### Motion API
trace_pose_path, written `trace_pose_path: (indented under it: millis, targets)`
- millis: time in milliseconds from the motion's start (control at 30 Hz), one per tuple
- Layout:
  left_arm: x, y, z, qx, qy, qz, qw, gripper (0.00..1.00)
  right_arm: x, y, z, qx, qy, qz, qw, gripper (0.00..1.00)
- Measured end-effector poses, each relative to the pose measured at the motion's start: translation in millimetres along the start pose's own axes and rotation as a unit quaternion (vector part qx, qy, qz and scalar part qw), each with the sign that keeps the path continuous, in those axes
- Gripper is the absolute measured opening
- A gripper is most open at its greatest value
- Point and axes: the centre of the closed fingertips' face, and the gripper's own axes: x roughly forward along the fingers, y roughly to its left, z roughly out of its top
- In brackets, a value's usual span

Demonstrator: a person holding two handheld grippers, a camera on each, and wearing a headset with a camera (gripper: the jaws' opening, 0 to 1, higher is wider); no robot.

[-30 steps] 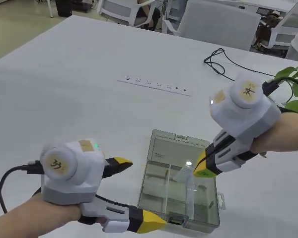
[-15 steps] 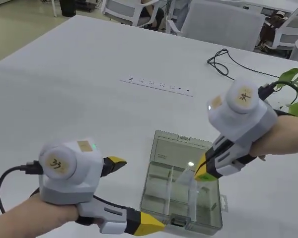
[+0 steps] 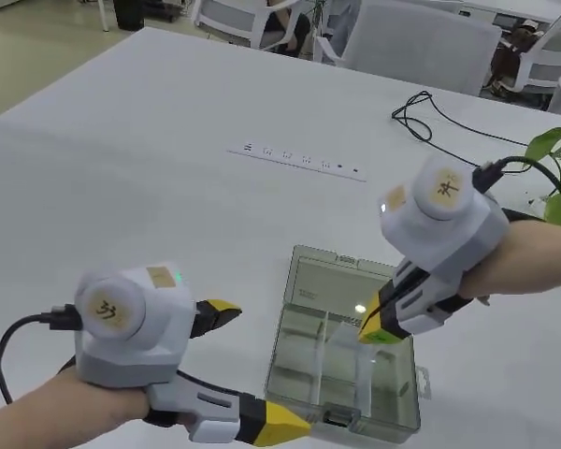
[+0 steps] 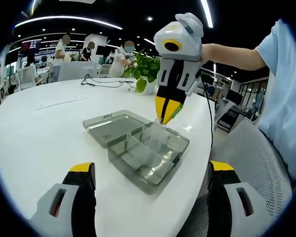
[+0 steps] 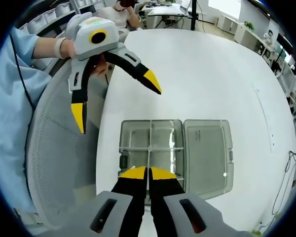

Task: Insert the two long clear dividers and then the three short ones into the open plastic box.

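Head view shows the open box (image 3: 299, 360) sitting on the white table (image 3: 168, 140) right in front of me, with its lid (image 3: 332, 279) lying flat on the far side. My right claw (image 3: 372, 330) is pinched together on a clear divider (image 3: 346, 332) and holds it down inside the box. My left claw (image 3: 252, 369) is wide apart just beside the box, holding nothing.

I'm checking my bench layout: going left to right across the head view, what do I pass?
left gripper → open plastic box → green plant
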Motion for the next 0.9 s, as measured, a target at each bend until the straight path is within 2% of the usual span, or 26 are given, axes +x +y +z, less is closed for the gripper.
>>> trace_pose_path:
  millis: [400,900]
  targets:
    - [2.0,-1.6,0.8,0.000,0.001,-0.004,1.0000,0.94,-7.1,-2.9,-6.0,0.009,-0.001,-0.006,0.9999,0.02]
    - [1.0,-2.1,-1.8,-0.006,0.002,-0.004,1.0000,0.93,0.0,-1.2,-2.6,0.001,-0.001,-0.004,1.0000,0.02]
